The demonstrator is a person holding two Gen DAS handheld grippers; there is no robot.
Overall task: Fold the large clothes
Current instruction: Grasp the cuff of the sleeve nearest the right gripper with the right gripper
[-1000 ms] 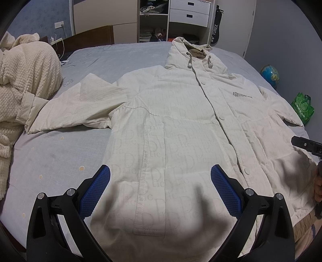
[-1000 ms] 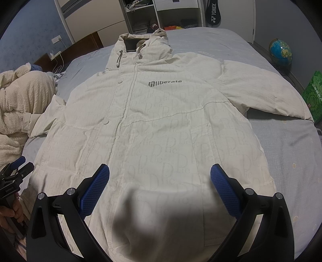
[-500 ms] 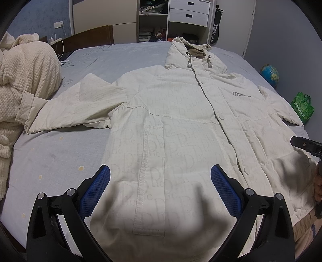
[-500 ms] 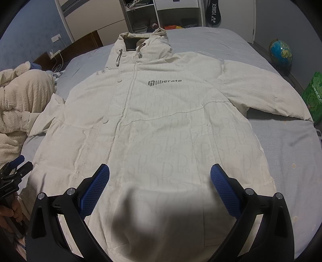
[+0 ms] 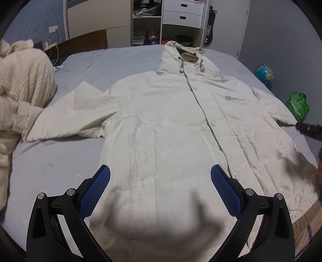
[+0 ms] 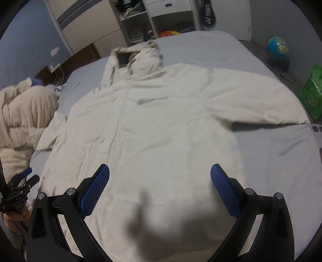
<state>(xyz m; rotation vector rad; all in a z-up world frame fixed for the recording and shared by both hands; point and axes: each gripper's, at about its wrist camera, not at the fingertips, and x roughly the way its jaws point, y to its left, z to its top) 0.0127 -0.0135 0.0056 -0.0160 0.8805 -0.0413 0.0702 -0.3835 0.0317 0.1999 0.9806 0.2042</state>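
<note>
Cream hooded jacket (image 5: pixel 173 125) is lying flat, front up, on the grey bed (image 5: pixel 56 161), sleeves spread. Left claw (image 5: pixel 160 192) and right claw (image 6: pixel 160 191) are hovering released above the hem, gripping nothing. Best bet: each pinching a sleeve cuff, folding inward.

A home bedroom is shown: most of each view is taken up by a wide bed (image 5: pixel 124 58) under a grey-blue sheet. At twelve o'clock a white wardrobe (image 5: pixel 181 14) with drawers and open shelves of clothes is seen. A globe (image 6: pixel 277 49) is set on the floor at two o'clock.
</note>
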